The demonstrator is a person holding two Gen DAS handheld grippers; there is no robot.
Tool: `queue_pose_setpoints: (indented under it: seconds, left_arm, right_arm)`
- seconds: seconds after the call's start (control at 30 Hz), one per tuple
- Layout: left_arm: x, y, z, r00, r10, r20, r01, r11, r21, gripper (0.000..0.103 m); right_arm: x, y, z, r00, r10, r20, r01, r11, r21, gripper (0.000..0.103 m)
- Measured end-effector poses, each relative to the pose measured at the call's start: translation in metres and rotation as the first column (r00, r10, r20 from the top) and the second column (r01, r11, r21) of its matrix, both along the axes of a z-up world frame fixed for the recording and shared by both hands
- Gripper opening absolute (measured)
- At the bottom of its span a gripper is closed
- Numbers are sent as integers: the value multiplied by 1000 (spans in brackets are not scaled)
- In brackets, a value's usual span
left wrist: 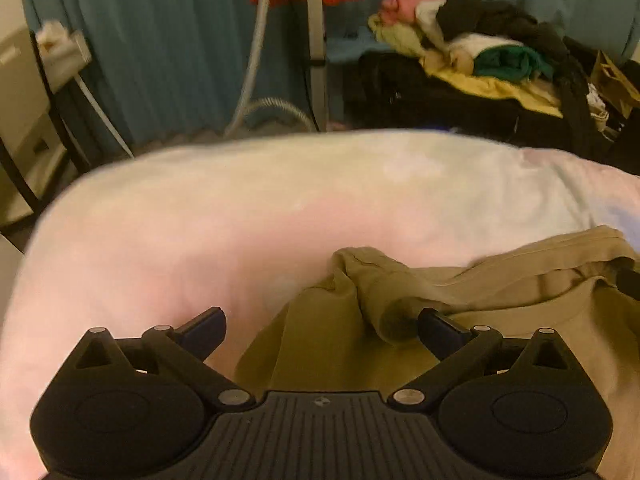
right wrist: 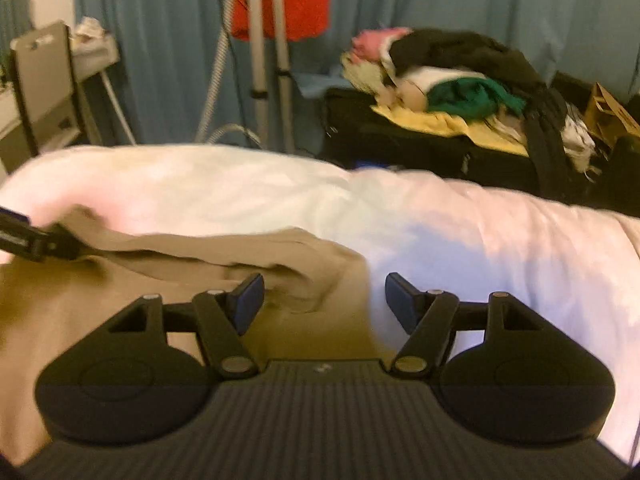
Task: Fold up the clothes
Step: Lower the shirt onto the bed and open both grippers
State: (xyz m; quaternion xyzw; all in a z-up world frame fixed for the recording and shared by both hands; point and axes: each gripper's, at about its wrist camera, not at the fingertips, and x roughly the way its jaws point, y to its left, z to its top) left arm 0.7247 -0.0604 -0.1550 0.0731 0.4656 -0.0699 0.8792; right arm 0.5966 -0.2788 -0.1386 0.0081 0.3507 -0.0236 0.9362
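Left wrist view: the left tool (left wrist: 322, 326) hangs over a khaki garment (left wrist: 460, 300) that lies rumpled on a bed covered by a white duvet (left wrist: 240, 208). Its two fingers stand wide apart with nothing clamped between them; the left fingertip is over bare duvet, and the right fingertip (left wrist: 436, 322) is close against a bunched fold of the khaki cloth, though whether it touches I cannot tell. At the right edge of this view a dark piece of the right tool shows just above the garment.

Right wrist view: the right tool (right wrist: 324, 298) is also spread wide and holds nothing. Its left fingertip (right wrist: 250, 300) is over the garment's crumpled right edge, while the other fingertip is over white duvet just beside the cloth. The khaki garment (right wrist: 180, 252) fills the lower left of this view, with a raised, wrinkled ridge running across it toward the left tool (right wrist: 24, 240) at the left edge.

Beyond the bed, a pile of mixed clothes (right wrist: 452, 80) rests on a black suitcase (right wrist: 400, 140) in front of a blue curtain (right wrist: 160, 40). Both views are somewhat blurred.
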Motion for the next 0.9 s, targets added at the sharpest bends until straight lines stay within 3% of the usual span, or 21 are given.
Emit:
queue_pose_setpoints:
  seconds: [0.2, 0.37, 0.53, 0.7, 0.8, 0.9]
  left_arm:
    - [-87, 17, 22, 988, 13, 156, -2, 998, -70, 103]
    - [-211, 46, 48, 963, 69, 260, -24, 985, -172, 103]
    - [-360, 85, 78, 947, 122, 297, -45, 967, -252, 103]
    - [-456, 120, 97, 947, 183, 263, -98, 947, -304, 103]
    - [-484, 145, 104, 946, 265, 184, -171, 896, -411, 103]
    - [-487, 173, 94, 925, 380, -11, -315, 750, -582, 102]
  right_arm:
    - [-59, 15, 25, 995, -7, 101, 2, 999, 45, 68]
    - [-148, 30, 44, 976, -70, 207, 53, 995, 88, 68]
    - [-254, 44, 64, 952, -147, 269, 102, 979, 175, 69]
    - [-349, 59, 79, 951, -131, 281, 61, 967, 246, 69]
    - [-391, 66, 81, 955, -129, 267, 51, 959, 279, 69]
    - [-422, 71, 73, 959, -144, 244, 56, 941, 335, 72]
